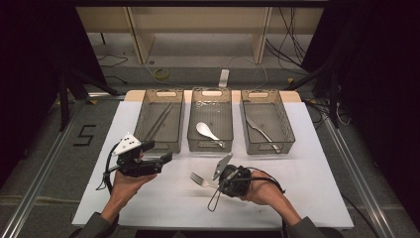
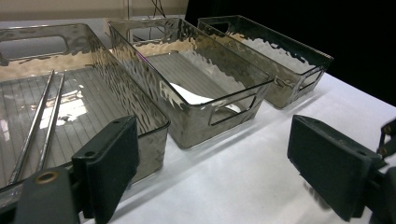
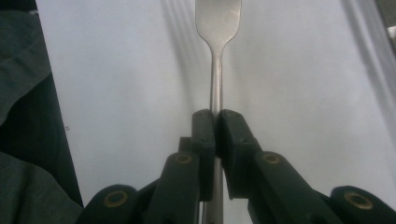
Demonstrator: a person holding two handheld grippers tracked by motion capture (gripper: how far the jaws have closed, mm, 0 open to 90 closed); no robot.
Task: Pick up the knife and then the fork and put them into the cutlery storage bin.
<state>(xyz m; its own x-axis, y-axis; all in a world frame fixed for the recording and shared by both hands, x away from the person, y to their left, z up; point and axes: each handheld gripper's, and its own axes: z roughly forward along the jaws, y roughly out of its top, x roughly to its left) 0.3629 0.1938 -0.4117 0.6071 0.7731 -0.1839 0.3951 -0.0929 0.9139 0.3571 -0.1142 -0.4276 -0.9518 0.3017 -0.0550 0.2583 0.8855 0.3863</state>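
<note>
- Pinching the fork by its slim handle, the right gripper has its jaws clenched on the metal, the pads meeting on either side of the stem just below where it broadens toward the head.
- In the high view the fork sticks out to the left of the right gripper, tines pointing away from the hand, over the near part of the white table.
- It looks like a light, rigid steel piece; smooth and polished, so I judge it liable to slip or swivel between flat pads if held loosely. A hold on the narrow stem, as here, seems sound, though a grip nearer the middle would balance it better.
- The left gripper is released, its jaws standing wide with nothing between them, poised in front of the trays.
- Farther off stand three clear bins side by side: the left bin holds chopsticks, the middle bin a white spoon, the right bin a table knife.
- No bin holds forks yet, so I cannot tell where this one belongs.
</note>
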